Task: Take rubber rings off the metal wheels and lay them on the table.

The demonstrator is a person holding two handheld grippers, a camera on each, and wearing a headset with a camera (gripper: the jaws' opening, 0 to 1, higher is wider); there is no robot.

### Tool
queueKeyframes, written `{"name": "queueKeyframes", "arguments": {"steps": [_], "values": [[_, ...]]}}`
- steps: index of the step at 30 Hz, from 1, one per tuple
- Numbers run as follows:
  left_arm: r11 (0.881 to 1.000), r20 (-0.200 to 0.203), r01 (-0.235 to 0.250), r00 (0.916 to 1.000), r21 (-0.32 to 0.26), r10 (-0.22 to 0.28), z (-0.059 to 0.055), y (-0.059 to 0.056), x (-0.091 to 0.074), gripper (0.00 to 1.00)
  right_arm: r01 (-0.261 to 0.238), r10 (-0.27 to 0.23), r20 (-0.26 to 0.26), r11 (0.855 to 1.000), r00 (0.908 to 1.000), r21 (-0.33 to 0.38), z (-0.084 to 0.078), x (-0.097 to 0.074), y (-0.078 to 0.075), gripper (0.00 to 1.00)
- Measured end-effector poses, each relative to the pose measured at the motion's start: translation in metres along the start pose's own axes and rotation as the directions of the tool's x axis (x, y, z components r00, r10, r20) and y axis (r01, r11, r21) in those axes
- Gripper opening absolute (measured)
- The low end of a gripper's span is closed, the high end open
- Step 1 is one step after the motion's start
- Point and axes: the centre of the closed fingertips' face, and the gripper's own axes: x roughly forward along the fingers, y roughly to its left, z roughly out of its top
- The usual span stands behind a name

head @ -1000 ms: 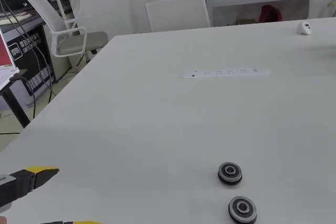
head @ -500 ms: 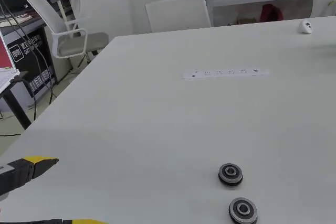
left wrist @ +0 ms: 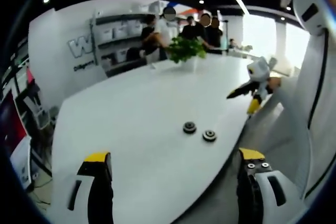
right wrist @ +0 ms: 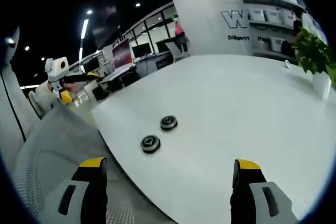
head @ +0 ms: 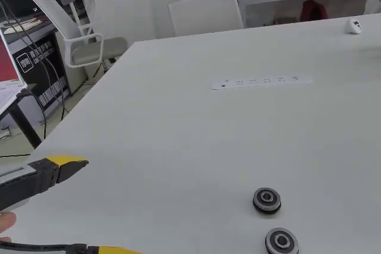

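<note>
Wheels: far wheel (head: pixel 266 200) and near wheel (head: pixel 281 241) lie flat on the surface (head: pixel 178 117), well this side of the power strip (head: pixel 262 81), each with a dark rubber ring around it.
Left hand-held gripper (head: pixel 89 206): jaws spread wide, empty, well left of the power strip; both wheels well off to its right.
Right hand-held gripper (right wrist: pixel 169 163): jaws wide, empty; the wheels ahead of it, well apart.
</note>
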Motion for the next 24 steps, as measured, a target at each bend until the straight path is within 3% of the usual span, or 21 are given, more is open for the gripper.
{"name": "queueKeyframes", "arguments": {"steps": [5,11,15,18,19,21,22,24], "values": [[0.999,0.009,0.023,0.9997,0.045,-0.024,0.012,-0.007,0.007,1.00,-0.046,0.048,0.017,0.996,0.9987,-0.080,0.010,0.006,0.008,0.99],[0.995,0.027,0.064,0.9974,0.077,-0.066,0.027,-0.017,0.018,1.00,-0.092,0.092,-0.005,0.989,0.9957,-0.118,0.012,0.016,0.013,0.99],[0.989,0.011,0.093,0.9955,0.113,-0.094,0.031,-0.022,0.028,1.00,-0.128,0.131,0.015,0.982,0.9913,-0.140,0.021,0.022,0.018,0.99],[0.985,0.020,0.116,0.9927,0.125,-0.119,0.037,-0.026,0.034,1.00,-0.148,0.152,0.014,0.976,0.9883,-0.162,0.024,0.026,0.020,0.99],[0.983,0.021,0.129,0.9909,0.128,-0.133,0.039,-0.030,0.038,1.00,-0.154,0.159,0.011,0.972,0.9872,-0.179,0.025,0.028,0.021,0.97],[0.979,0.022,0.147,0.9882,0.138,-0.152,0.042,-0.034,0.042,1.00,-0.179,0.182,-0.003,0.964,0.9833,-0.198,0.025,0.029,0.023,0.77],[0.977,0.021,0.155,0.9869,0.144,-0.160,0.043,-0.036,0.045,1.00,-0.186,0.191,0.005,0.963,0.9816,-0.197,0.027,0.031,0.024,0.73],[0.972,0.018,0.172,0.9841,0.159,-0.177,0.045,-0.040,0.052,1.00,-0.198,0.207,0.025,0.962,0.9781,-0.188,0.032,0.034,0.026,0.79]]}}
